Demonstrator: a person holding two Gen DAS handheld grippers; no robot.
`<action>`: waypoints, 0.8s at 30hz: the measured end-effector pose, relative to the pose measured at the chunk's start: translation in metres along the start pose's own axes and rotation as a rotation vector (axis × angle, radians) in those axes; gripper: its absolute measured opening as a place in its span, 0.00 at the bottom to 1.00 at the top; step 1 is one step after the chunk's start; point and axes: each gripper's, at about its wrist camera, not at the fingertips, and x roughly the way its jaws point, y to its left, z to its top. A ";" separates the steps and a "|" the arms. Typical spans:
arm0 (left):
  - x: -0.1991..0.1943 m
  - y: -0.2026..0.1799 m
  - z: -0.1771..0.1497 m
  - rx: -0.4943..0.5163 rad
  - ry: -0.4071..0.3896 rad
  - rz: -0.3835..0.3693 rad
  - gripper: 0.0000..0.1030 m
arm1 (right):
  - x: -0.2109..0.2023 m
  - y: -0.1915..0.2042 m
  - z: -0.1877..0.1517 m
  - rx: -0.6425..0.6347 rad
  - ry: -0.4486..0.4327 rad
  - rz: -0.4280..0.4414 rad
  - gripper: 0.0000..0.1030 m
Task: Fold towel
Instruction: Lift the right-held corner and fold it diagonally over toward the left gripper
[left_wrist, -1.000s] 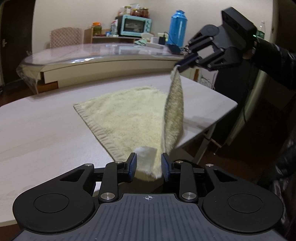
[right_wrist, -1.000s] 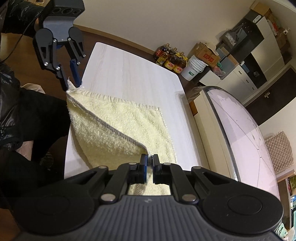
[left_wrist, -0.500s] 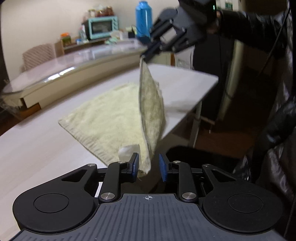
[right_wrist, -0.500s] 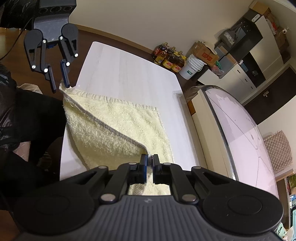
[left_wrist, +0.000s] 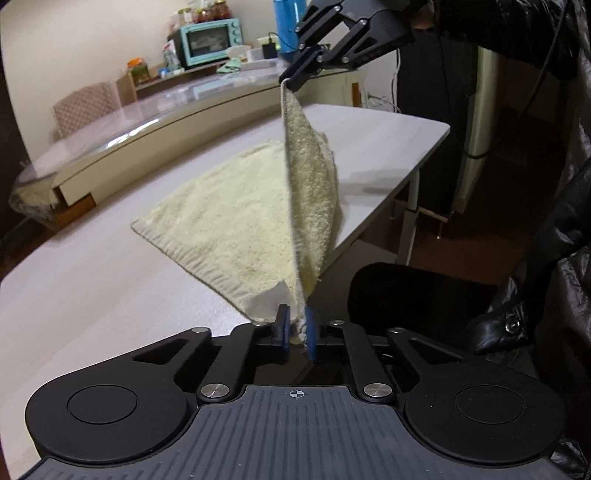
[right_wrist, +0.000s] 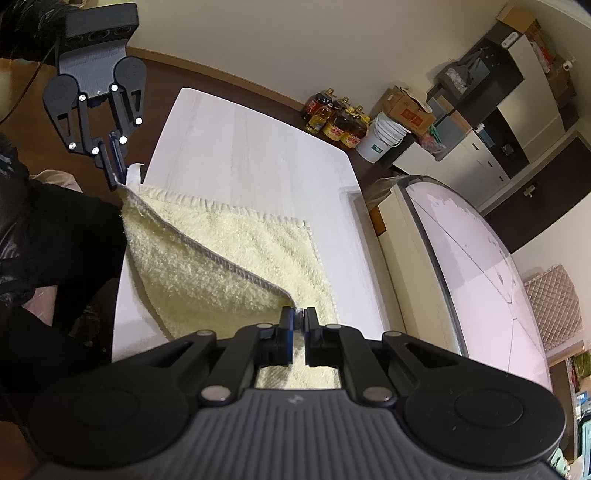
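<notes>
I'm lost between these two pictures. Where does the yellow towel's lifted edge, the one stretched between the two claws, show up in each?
Left wrist view: the lifted edge runs up the middle, from the left gripper at the bottom to the right gripper near the top.
Right wrist view: it slants from the left gripper at upper left down to the right gripper.
Shared landmark: the white table.

A white wood-grain table (right_wrist: 240, 147) carries one thing — a pale yellow towel (right_wrist: 236, 251), its far half lying flat on the top near the table's front edge (left_wrist: 373, 225), its near edge lifted off the surface.
</notes>
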 end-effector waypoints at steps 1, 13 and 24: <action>0.000 0.001 0.000 -0.007 -0.002 0.001 0.07 | 0.001 -0.001 0.001 -0.008 0.001 0.003 0.06; -0.008 0.016 -0.014 -0.189 -0.076 -0.010 0.07 | 0.058 -0.042 0.050 -0.194 0.017 0.100 0.06; -0.006 0.033 -0.034 -0.400 -0.126 -0.034 0.07 | 0.146 -0.059 0.088 -0.319 0.074 0.239 0.06</action>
